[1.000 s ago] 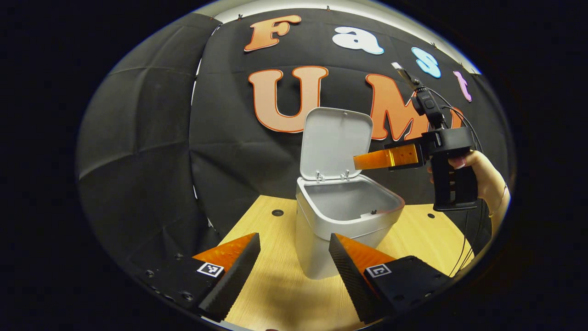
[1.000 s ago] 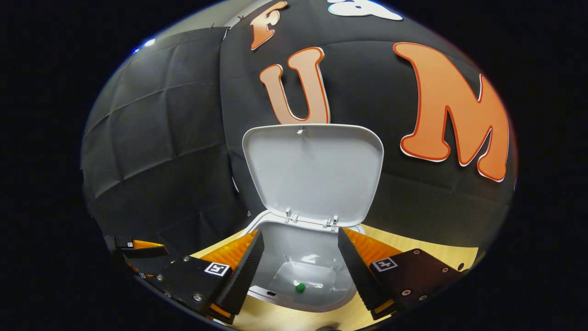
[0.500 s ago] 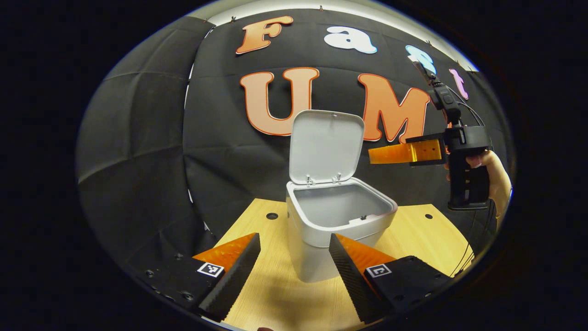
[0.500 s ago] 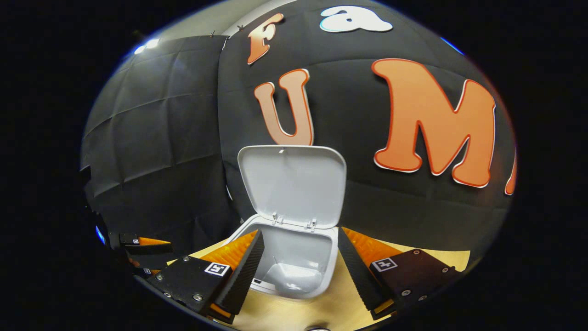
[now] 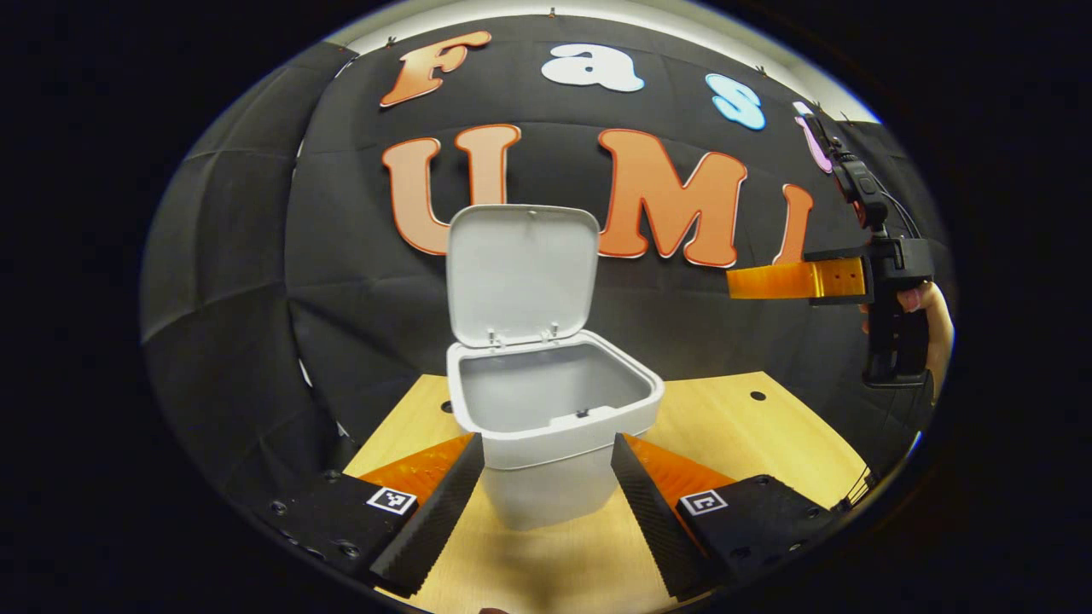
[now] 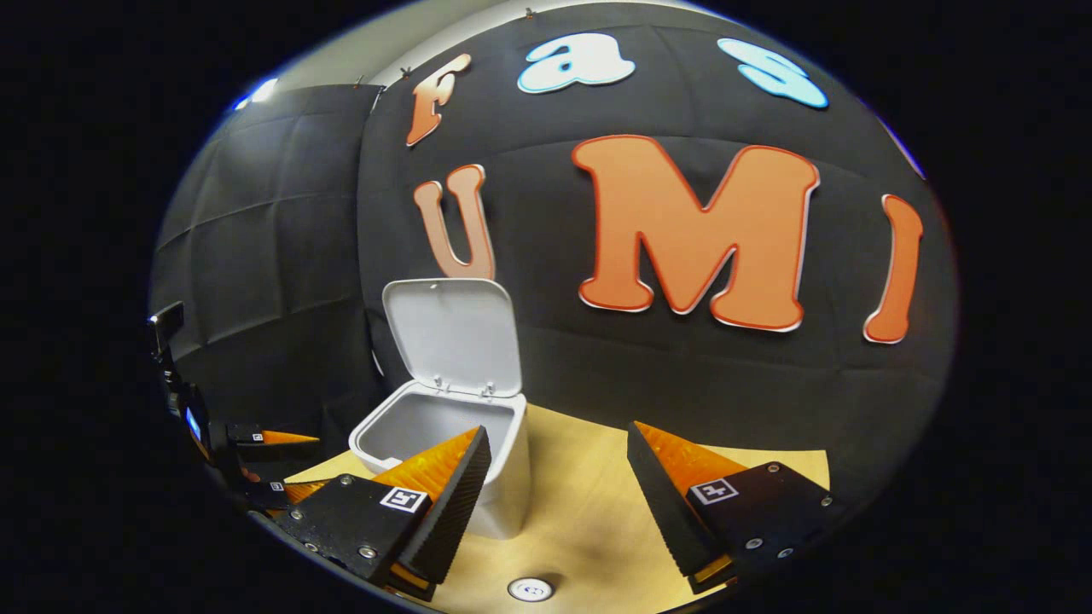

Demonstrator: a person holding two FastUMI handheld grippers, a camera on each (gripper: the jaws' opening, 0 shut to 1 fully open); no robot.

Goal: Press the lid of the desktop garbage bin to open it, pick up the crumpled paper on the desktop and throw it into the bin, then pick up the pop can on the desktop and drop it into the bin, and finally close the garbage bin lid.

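Wooden desktop (image 5: 751, 443) is filling the lower middle of the left gripper view, the white bin (image 5: 546, 426) standing at centre, its lid (image 5: 520, 269) tilting upright. Left gripper (image 5: 546, 503) and right gripper (image 6: 559, 503) are both gaping wide, holding nothing.

Upright lid (image 5: 520, 273) blocks bin (image 5: 553, 426) rear; front open.
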